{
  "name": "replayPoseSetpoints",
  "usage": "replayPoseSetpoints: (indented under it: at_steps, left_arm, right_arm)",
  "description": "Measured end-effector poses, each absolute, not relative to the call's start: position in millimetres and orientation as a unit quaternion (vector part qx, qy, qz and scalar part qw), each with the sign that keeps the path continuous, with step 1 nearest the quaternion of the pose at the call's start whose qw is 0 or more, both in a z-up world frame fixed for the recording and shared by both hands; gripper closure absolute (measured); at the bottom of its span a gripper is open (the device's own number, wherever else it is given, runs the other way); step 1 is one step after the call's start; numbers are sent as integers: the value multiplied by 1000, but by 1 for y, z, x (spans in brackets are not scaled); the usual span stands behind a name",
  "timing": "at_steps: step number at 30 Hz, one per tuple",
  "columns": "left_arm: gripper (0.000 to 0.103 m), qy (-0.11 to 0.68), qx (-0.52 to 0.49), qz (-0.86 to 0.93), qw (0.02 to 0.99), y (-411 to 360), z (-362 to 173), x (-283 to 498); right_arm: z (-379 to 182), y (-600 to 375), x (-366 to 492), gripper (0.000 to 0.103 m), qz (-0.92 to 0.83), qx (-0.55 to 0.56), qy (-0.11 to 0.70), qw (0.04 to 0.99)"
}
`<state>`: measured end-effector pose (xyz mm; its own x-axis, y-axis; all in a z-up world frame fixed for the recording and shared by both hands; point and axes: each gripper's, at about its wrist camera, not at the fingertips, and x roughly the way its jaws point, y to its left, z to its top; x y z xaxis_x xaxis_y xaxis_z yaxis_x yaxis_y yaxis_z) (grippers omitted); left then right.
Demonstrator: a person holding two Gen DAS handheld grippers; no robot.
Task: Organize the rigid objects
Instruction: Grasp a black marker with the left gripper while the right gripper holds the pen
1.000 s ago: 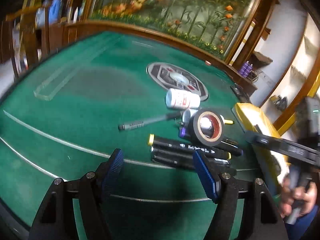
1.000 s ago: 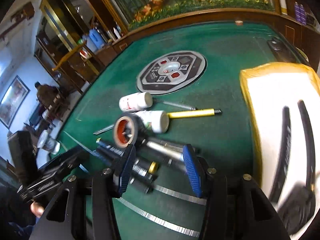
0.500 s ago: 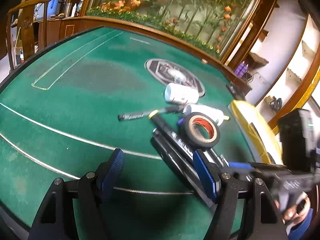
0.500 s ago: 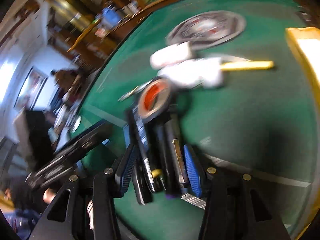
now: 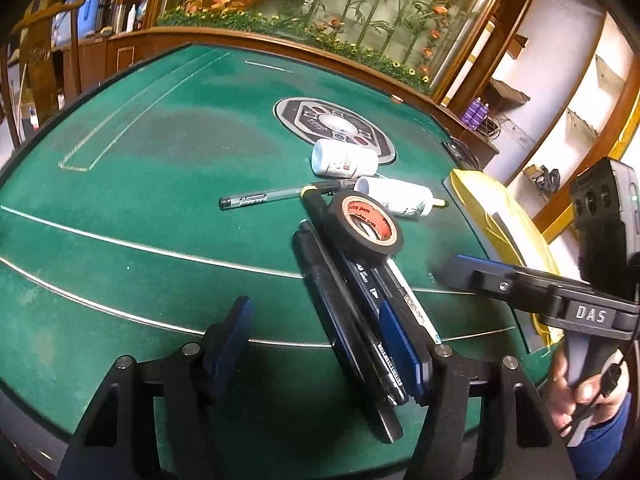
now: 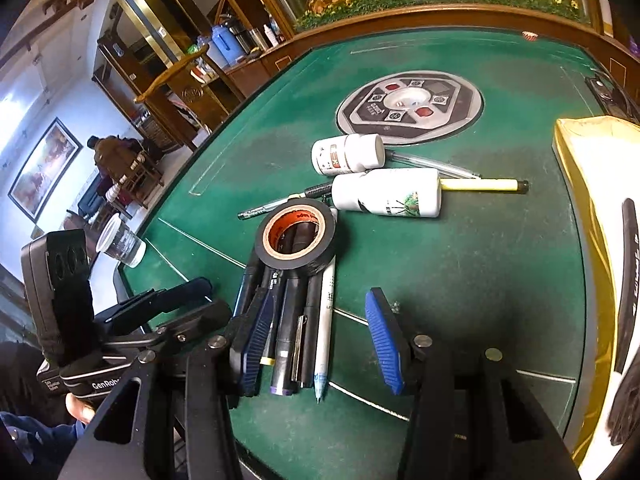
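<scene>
A bundle of dark pens and markers (image 5: 340, 300) (image 6: 292, 320) lies on the green felt table (image 5: 160, 200), with a black tape roll (image 5: 364, 226) (image 6: 296, 236) resting on its far end. Two white bottles (image 5: 344, 158) (image 6: 386, 192) lie behind it, beside a clear pen (image 5: 260, 198) and a yellow pen (image 6: 480, 185). My left gripper (image 5: 314, 312) is closing; the bundle runs between its fingers against the right pad (image 5: 400, 344), unpressed. My right gripper (image 6: 316, 296) is open, with the bundle beside its left pad (image 6: 256, 336). Each gripper shows in the other's view (image 5: 456, 270) (image 6: 196, 284).
A yellow-rimmed tray (image 6: 568, 168) (image 5: 480, 200) holding long black items stands at the table's right edge. A round grey console (image 6: 408, 106) is set into the felt further back. A clear plastic cup (image 6: 120, 240) stands off the left edge. A wooden rail borders the far side.
The pen bundle has swung from lying crosswise to pointing toward both grippers, the tape roll riding on it. The right gripper has moved in over it. The left jaws have narrowed.
</scene>
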<state>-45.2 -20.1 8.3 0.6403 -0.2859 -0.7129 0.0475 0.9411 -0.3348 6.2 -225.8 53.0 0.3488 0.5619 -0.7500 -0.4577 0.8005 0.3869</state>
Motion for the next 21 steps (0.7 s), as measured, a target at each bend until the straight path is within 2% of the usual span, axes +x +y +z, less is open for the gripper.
replayPoseSetpoints:
  at_steps: [1, 2, 3, 10, 12, 15, 16, 18, 21]
  left_arm:
    - [43, 418, -138, -89, 893, -22, 7, -44]
    - [54, 427, -133, -87, 890, -25, 5, -42]
    - [57, 434, -130, -84, 887, -27, 3, -41]
    - [65, 443, -66, -60, 892, -46, 6, -43]
    - [79, 449, -35, -38, 892, -48, 5, -41]
    - [85, 449, -20, -8, 893, -34, 4, -37]
    - [86, 451, -29, -12, 892, -28, 4, -37]
    - [86, 451, -35, -13, 892, -23, 3, -37]
    - [86, 444, -17, -4, 896, -28, 2, -40]
  right_arm:
    - [53, -228, 5, 55, 311, 56, 477, 820]
    - [54, -229, 3, 55, 310, 57, 475, 821]
    - [54, -232, 2, 55, 310, 61, 475, 822]
    - [52, -243, -4, 55, 313, 77, 475, 819]
    - [51, -241, -6, 55, 316, 71, 476, 818]
    - [54, -236, -10, 55, 314, 44, 469, 824]
    - [54, -232, -11, 57, 308, 26, 465, 830]
    - [53, -224, -10, 74, 303, 0, 465, 832]
    - [49, -209, -3, 77, 301, -22, 473, 828]
